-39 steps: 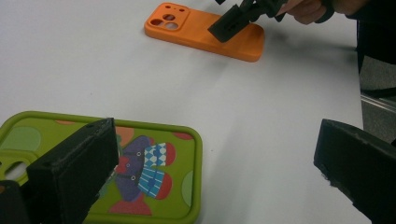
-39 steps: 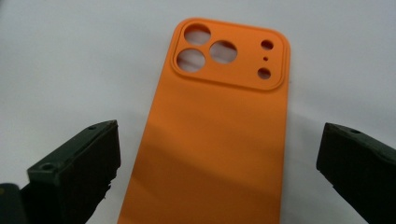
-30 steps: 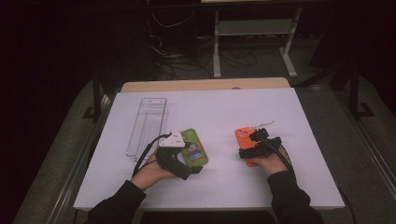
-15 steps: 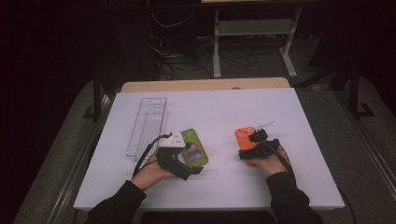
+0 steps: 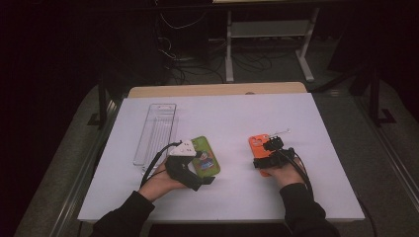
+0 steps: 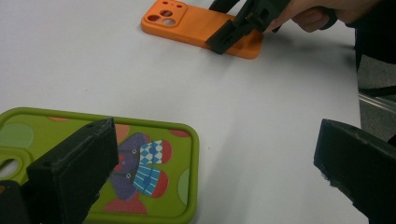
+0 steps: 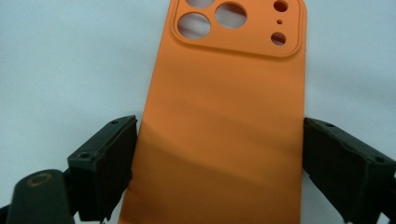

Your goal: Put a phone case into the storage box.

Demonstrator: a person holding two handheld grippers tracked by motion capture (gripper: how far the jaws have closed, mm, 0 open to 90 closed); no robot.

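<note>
My right claw (image 7: 219, 163) straddles the orange phone case (image 7: 224, 121), which lies flat on the white bench (image 5: 232, 118) with its camera cut-outs pointing away from me. Its jaws have just been closing; they sit just beside the case's long edges, but I cannot tell whether the pads press yet. The case's near end is cut off at the bottom of the right gripper view, and from the high view the hand hides it. My left claw (image 6: 210, 172) stands wide open and holds nothing; one jaw hangs over the green patterned phone case (image 6: 154, 163), covering its camera end. A clear plastic tray (image 5: 157, 131) lies farther back on the left, its contents hard to make out.
</note>
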